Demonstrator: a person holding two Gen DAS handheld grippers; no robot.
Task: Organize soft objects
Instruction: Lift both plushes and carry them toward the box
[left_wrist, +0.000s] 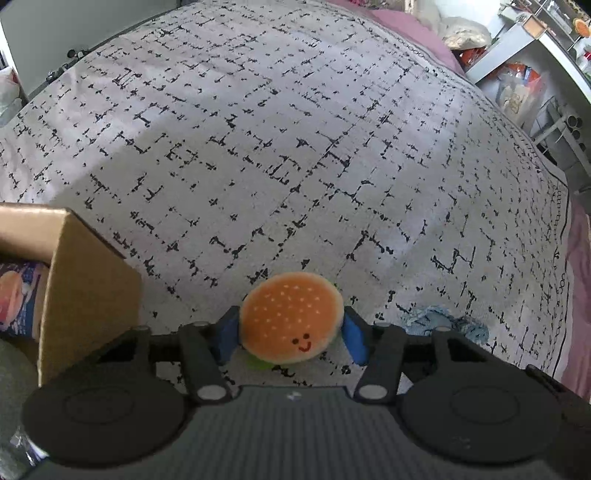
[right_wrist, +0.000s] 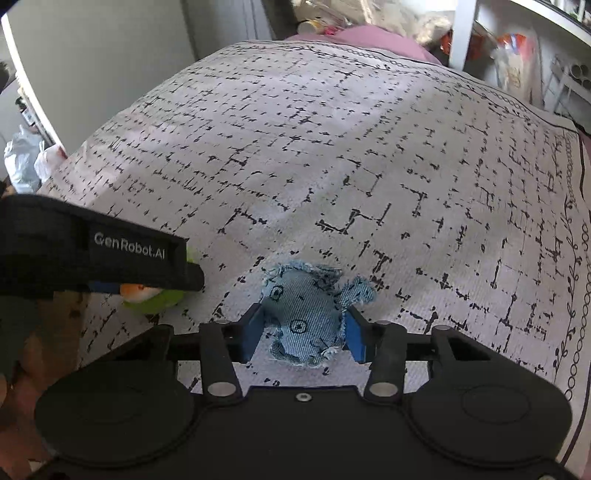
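A: Where does the burger plush (left_wrist: 291, 319) sit?

B: On the patterned bedspread (left_wrist: 295, 147), between the 2 blue pads of the left gripper (left_wrist: 291, 338). Both pads touch its sides, so the jaws are clamped on it. Its lower layers are mostly hidden under the bun; only a green edge peeks out below.

A: And the other one?

B: The right gripper (right_wrist: 301, 332) straddles a denim plush (right_wrist: 303, 317) with frayed edges that lies on the same bedspread. Its left pad meets the fabric and its right pad sits against the frayed flank, so it grips the toy. What animal the plush is meant to be is hard to make out.

A: Anything cut off?

B: A cardboard box (left_wrist: 85, 295) stands at the left edge of the left wrist view, only partly in frame. Inside it a printed packet (left_wrist: 18, 295) shows, mostly hidden by the wall. In the right wrist view, the left gripper's body covers nearly all of the burger plush, leaving an orange and green sliver. The shelves (left_wrist: 535, 74) beyond the bed are too blurred to read.
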